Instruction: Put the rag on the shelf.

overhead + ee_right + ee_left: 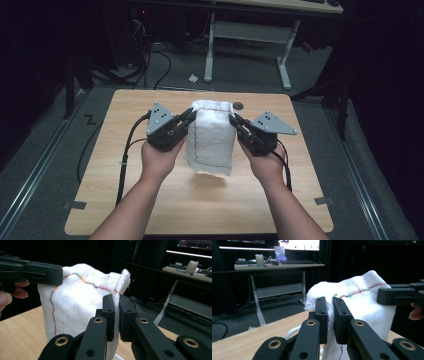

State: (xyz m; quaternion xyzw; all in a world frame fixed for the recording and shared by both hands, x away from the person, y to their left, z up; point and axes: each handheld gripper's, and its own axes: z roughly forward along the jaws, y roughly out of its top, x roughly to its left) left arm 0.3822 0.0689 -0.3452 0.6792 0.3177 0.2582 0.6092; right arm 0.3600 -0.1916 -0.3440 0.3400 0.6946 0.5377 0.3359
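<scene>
High view: I have the white towel lifted off the wooden table, hanging over the table's middle between both grippers. The left gripper pinches its upper edge at about 10 o'clock, the right gripper at 2 o'clock. The lift looks done to me; spreading or folding and laying it down remain. My forearms come in from 6 o'clock, hands level, jaws pointing inward at each other.

Left gripper view: the jaws are clamped on the towel's top hem, where coloured stitching runs. The lower part of the cloth is hidden, so it may be doubled over.

Right gripper view: its jaws are likewise closed on the opposite corner, cloth draping down toward 7 o'clock.
</scene>
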